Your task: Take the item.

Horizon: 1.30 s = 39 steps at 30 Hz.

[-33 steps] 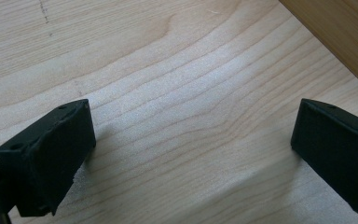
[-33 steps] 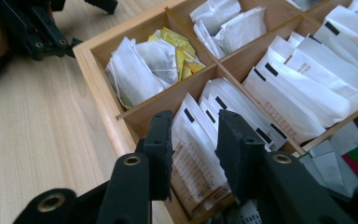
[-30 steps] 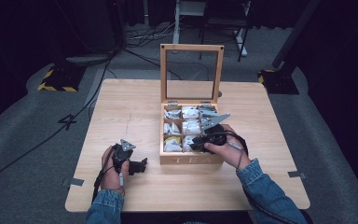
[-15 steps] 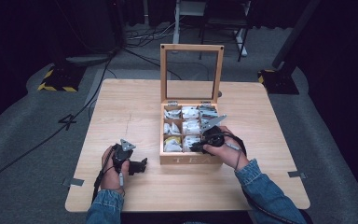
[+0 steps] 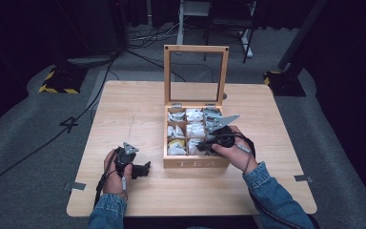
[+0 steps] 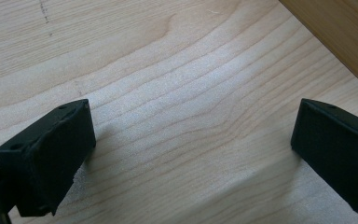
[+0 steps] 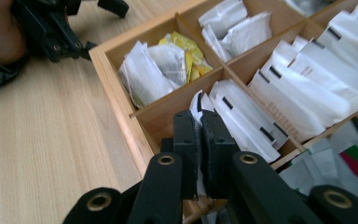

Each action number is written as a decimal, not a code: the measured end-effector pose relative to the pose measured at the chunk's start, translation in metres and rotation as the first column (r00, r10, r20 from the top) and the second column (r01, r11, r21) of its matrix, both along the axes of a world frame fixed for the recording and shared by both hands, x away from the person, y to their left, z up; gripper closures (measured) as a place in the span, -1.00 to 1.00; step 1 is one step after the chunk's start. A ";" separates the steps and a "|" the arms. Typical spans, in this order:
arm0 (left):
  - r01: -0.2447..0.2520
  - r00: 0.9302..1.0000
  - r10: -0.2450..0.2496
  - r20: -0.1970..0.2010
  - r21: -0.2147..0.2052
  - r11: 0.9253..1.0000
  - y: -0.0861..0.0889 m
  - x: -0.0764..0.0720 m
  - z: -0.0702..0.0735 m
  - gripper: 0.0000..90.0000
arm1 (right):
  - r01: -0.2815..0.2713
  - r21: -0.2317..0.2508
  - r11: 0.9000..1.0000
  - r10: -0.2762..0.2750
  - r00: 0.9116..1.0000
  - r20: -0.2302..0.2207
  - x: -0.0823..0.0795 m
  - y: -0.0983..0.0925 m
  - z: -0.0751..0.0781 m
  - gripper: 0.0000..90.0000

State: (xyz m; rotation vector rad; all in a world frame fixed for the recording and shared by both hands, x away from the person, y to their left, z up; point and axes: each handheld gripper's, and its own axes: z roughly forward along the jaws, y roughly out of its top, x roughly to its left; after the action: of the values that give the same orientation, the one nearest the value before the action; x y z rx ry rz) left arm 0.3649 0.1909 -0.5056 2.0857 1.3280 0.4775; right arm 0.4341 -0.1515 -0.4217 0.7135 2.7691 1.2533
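Two pairs of tongs work a wooden tabletop [image 5: 124,109] where a compartmented tea box [image 5: 195,163] stands with its glass-paned lid raised upright. The right tongs [image 7: 198,122] are pressed together on the top edge of a white tea bag sachet [image 7: 196,105] in the box's front row, in the compartment next to the one holding yellow-and-white sachets [image 7: 168,63]; the sachet sits among its neighbours, not yet lifted clear. The left tongs [image 6: 193,140] rest low over bare wood near the box's front left corner, jaws spread wide with nothing between them.

Judging from the pictures, the grasp looks made and the work is at an early stage: the sachet remains to be drawn out and set down, and the tabletop around the box carries no bags.

From the high view, the right tongs [image 5: 208,143] reach into the box's front right area under the person's hand, which hides the pinch itself, while the left tongs [image 5: 140,169] lie by the box front, which is lettered TEA. The right gripper view supplies what that angle hides: the closed jaws, the paper edge caught between them, and black-marked white sachets [image 7: 303,88] packed in the adjoining compartments. The left gripper view adds the box's wooden wall [image 6: 340,32] at its upper right.
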 end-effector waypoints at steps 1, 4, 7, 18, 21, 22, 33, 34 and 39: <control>0.000 1.000 0.000 0.000 0.000 1.000 0.000 0.000 0.000 -1.00 | 0.002 0.006 1.000 -0.002 1.000 0.005 0.000 -0.001 0.001 0.92; 0.000 1.000 0.000 0.000 0.000 1.000 0.000 0.000 0.000 -1.00 | 0.013 0.034 0.999 -0.014 1.000 0.022 -0.002 -0.003 0.006 0.92; 0.000 1.000 0.000 0.000 0.000 1.000 0.000 0.000 0.000 -1.00 | 0.024 0.065 0.998 -0.026 0.999 0.043 -0.004 -0.007 0.012 0.92; 0.000 1.000 0.000 0.000 0.000 1.000 0.000 0.000 0.000 -1.00 | 0.037 0.137 0.990 -0.047 0.996 0.077 -0.013 -0.016 0.030 0.92; 0.000 1.000 0.000 0.000 0.000 1.000 0.000 0.000 0.000 -1.00 | 0.040 0.156 0.987 -0.054 0.995 0.088 -0.016 -0.019 0.036 0.92; 0.000 1.000 0.000 0.000 0.000 1.000 0.000 0.000 0.000 -1.00 | 0.041 0.159 0.986 -0.057 0.994 0.092 -0.016 -0.020 0.037 0.92; -0.003 1.000 0.003 0.001 -0.002 1.000 0.000 0.000 0.000 -1.00 | 0.074 0.224 0.972 -0.107 0.984 0.142 -0.025 -0.036 0.053 0.92; -0.003 1.000 0.003 0.001 -0.002 1.000 0.000 0.000 0.000 -1.00 | 0.074 0.224 0.972 -0.107 0.984 0.142 -0.025 -0.036 0.053 0.92; -0.001 1.000 0.001 0.000 -0.002 1.000 0.000 0.000 0.000 -1.00 | 0.112 0.235 0.965 -0.154 0.973 0.171 -0.026 -0.049 0.059 0.92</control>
State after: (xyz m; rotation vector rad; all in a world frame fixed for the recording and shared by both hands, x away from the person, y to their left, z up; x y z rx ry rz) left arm 0.3654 0.1906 -0.5057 2.0833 1.3292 0.4761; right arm 0.4083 -0.2001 -0.3629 0.7369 2.4128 1.5334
